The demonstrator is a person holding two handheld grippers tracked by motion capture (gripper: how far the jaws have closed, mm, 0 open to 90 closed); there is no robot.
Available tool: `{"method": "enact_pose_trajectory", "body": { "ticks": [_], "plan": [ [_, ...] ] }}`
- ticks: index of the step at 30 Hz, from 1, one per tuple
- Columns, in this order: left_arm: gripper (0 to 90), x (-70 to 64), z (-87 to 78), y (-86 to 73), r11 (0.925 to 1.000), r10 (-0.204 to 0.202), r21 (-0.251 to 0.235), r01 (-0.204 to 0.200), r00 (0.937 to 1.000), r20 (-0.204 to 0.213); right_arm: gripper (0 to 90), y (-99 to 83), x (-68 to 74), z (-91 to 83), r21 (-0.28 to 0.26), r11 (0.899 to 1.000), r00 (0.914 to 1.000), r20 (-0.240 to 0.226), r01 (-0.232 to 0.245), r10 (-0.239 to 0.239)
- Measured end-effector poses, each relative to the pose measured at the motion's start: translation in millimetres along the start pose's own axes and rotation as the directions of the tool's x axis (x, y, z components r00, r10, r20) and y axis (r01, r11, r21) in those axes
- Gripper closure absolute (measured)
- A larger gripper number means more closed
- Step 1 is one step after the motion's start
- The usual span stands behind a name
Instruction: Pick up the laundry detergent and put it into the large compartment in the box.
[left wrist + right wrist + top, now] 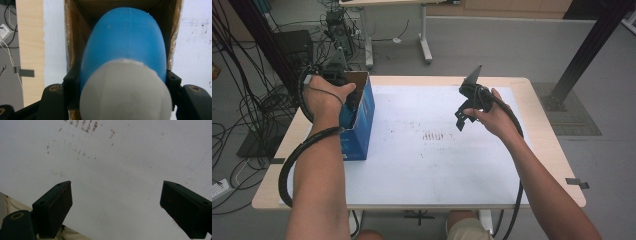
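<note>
A blue bottle (125, 37) with a pale grey cap (125, 92) sits between the jaws of my left gripper (123, 80), which is shut on it. The bottle points down into an open cardboard box (75, 37). In the high view this box (362, 117), blue outside, stands at the table's left, with my left hand and left gripper (348, 100) at its open top. My right gripper (464, 117) hangs above the middle right of the white mat (422, 160). It is open, and its right gripper (117, 195) jaws stand wide with bare mat (120, 165) between them.
The mat covers most of a wooden table (544, 135) and carries brown smudges (434, 135) near its middle. Cables (242, 110) and electronics crowd the floor to the left. A black post (584, 50) stands at the far right, and another table's legs (426, 45) are beyond.
</note>
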State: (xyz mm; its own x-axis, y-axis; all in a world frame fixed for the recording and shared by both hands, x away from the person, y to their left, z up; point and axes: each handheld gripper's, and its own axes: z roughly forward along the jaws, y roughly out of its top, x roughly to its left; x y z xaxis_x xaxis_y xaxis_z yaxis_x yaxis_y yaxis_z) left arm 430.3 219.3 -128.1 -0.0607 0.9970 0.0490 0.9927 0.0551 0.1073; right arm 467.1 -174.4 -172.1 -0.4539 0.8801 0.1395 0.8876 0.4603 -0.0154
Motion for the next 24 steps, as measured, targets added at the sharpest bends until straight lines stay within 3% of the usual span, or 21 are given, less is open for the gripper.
{"method": "enact_pose_trajectory", "body": {
  "ticks": [24],
  "plan": [
    [37.4,7.5,29.6,-7.5,0.9999,0.005,0.016,-0.005,0.9999,0.012,10.7,4.6,5.2,5.3,0.016,1.000,1.0000,0.009,0.000,-0.001]
  ]
}}
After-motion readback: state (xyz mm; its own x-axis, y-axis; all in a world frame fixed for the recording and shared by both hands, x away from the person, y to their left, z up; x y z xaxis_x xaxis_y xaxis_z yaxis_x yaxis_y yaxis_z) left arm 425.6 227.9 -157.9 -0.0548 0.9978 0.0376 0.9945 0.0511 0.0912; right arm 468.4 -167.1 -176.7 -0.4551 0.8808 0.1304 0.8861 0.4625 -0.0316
